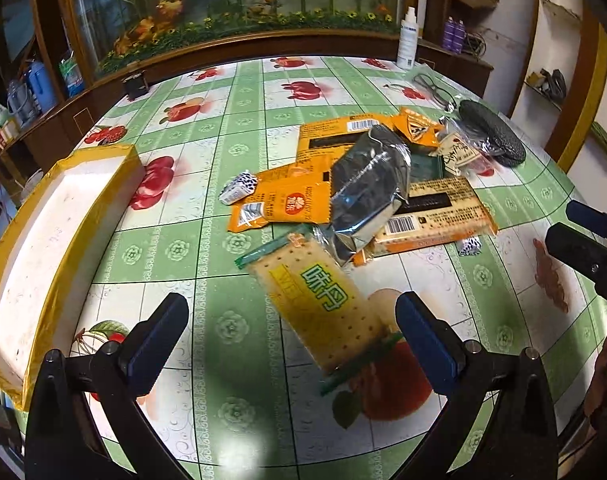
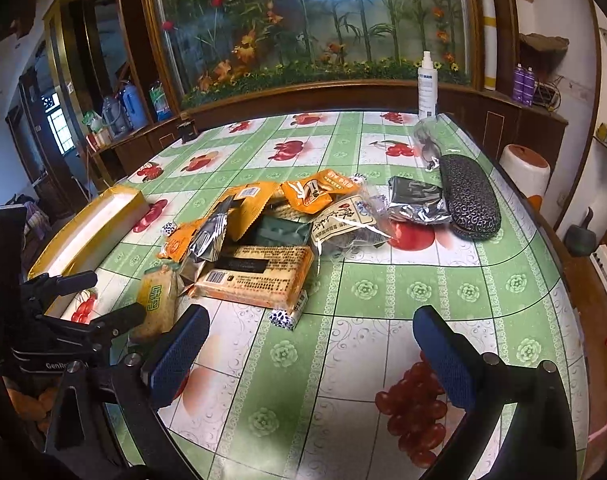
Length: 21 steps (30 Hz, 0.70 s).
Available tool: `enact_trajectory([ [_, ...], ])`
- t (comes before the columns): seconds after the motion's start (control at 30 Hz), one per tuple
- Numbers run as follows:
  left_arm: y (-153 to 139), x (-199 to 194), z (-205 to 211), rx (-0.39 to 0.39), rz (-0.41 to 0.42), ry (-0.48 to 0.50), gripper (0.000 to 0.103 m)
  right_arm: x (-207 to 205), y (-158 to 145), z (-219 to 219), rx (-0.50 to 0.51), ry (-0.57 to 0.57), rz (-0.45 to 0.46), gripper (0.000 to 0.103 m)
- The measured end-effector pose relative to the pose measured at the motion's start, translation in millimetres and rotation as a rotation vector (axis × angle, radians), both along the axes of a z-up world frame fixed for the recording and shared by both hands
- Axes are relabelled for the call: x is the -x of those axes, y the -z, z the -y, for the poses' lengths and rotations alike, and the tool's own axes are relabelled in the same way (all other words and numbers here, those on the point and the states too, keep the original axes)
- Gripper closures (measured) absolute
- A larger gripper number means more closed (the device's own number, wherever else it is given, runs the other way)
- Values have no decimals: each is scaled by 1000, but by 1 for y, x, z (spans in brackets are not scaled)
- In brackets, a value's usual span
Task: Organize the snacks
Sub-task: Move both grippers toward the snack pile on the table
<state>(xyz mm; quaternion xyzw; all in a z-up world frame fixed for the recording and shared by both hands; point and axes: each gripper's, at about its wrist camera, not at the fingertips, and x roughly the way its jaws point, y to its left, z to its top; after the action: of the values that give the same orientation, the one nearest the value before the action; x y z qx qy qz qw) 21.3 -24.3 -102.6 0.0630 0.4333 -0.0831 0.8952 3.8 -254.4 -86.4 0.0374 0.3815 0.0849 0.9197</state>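
While the left gripper (image 1: 291,332) is hovering with its fingers spread wide on either side of the cracker packet (image 1: 323,304), nothing is being gripped yet, and the right gripper (image 2: 309,354) is likewise hanging open over bare tablecloth (image 2: 363,400). The packet is lying at the near edge of the snack pile (image 1: 363,184), well apart from the foam box (image 1: 35,248) on the left. Closing carelessly could be crushing the crackers or dragging the silver pouch (image 1: 367,188) touching its far end. Several wrappers are lying buried, their labels unreadable.
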Motion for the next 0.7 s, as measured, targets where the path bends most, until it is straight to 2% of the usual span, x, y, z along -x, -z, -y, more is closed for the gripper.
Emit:
enact_trajectory([
  [0.1, -1, -1, 2, -28, -2, -10, 0, -1, 2, 0, -29, -9, -9, 0],
  [0.4, -3, -1, 0, -29, -5, -36, 0, -2, 5, -1, -79, -31, -24, 0],
  [0.7, -9, 2, 0, -40, 22, -51, 0, -4, 3, -13, -77, -91, -30, 0],
])
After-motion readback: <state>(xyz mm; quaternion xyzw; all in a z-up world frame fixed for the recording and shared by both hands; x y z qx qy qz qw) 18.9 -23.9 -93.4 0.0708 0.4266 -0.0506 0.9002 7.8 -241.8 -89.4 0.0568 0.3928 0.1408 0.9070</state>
